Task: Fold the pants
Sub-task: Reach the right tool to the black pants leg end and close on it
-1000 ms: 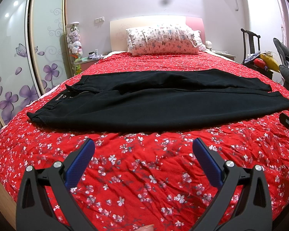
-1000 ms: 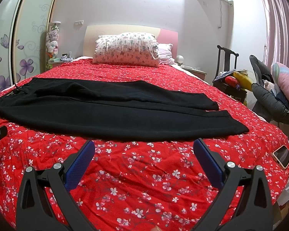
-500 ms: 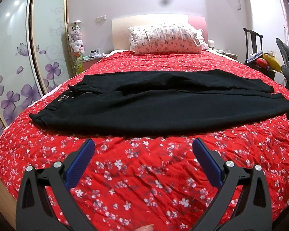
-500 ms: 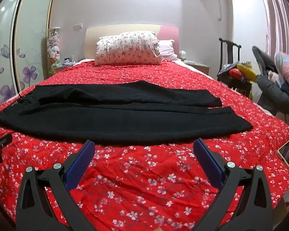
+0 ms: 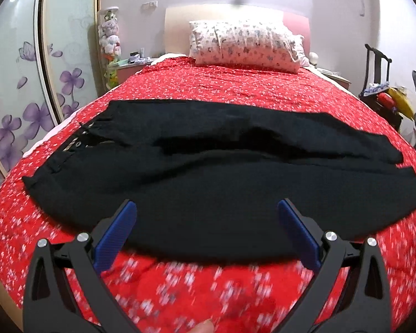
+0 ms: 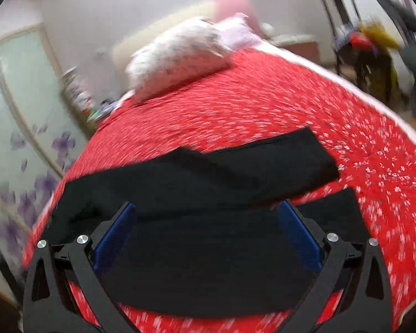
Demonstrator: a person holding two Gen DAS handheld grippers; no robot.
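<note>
Black pants [image 5: 208, 172] lie flat across the red flowered bedspread [image 5: 235, 88], waistband at the left, leg ends at the right, the two legs side by side. My left gripper [image 5: 206, 208] is open and empty, hovering over the near leg's front edge. In the blurred, tilted right wrist view the pants [image 6: 208, 194] fill the lower half. My right gripper [image 6: 208, 208] is open and empty above the near leg, close to the leg ends.
A flowered pillow [image 5: 244, 45] lies at the headboard. A sliding wardrobe with purple flowers [image 5: 27, 97] stands along the left. A nightstand with stuffed toys [image 5: 111, 44] is back left. A chair with clutter [image 5: 385, 94] stands right of the bed.
Both grippers have moved forward from the bed's near edge to over the pants. The right one has swung and tilted towards the leg ends. Both stay open.
</note>
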